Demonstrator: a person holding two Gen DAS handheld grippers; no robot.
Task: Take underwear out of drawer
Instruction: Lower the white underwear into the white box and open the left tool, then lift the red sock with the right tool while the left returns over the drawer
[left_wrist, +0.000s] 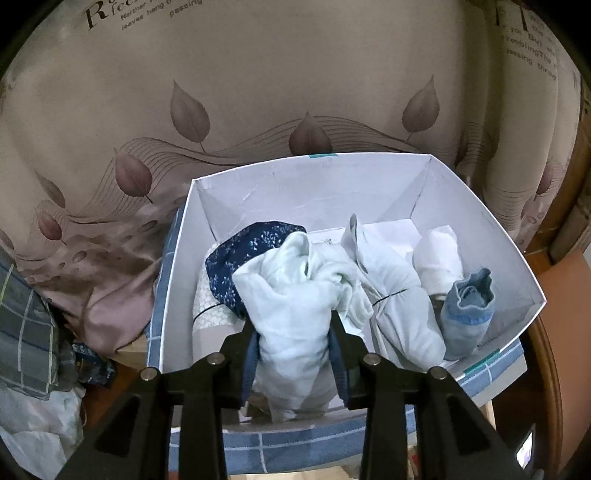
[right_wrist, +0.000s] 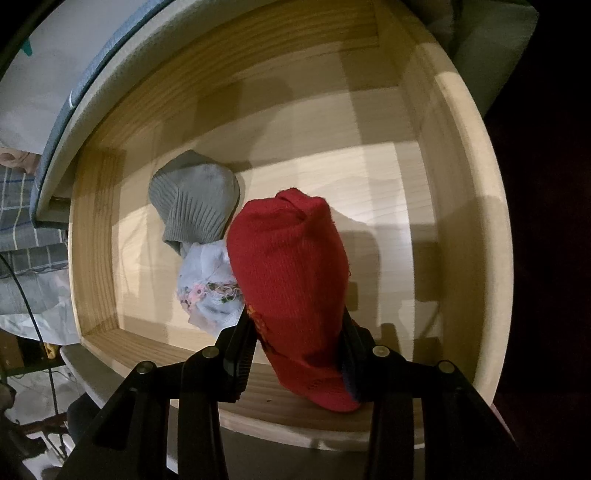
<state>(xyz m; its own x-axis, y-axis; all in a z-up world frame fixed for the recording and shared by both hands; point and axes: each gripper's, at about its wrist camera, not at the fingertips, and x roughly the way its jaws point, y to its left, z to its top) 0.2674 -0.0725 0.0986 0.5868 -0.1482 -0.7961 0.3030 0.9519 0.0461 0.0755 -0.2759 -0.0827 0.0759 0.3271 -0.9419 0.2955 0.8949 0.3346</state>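
Red underwear (right_wrist: 291, 280) clamped in right hand-held gripper (right_wrist: 297, 354), over wooden drawer (right_wrist: 465, 229)

Right tongs (right_wrist: 295, 343) clamped on a red knit garment (right_wrist: 291, 273) above the wooden drawer (right_wrist: 476, 206), whose floor carries a grey ribbed piece (right_wrist: 195, 199) touching a pale floral-trimmed piece (right_wrist: 207, 291) just left of the red one.

Left gripper (left_wrist: 295, 332) is clamped tight, both fingers squeezing a bunched pale blue garment (left_wrist: 295, 295). Right gripper (right_wrist: 297, 332) matches it, jaws pinched around a red knitted piece (right_wrist: 291, 266), fingers angled downward.
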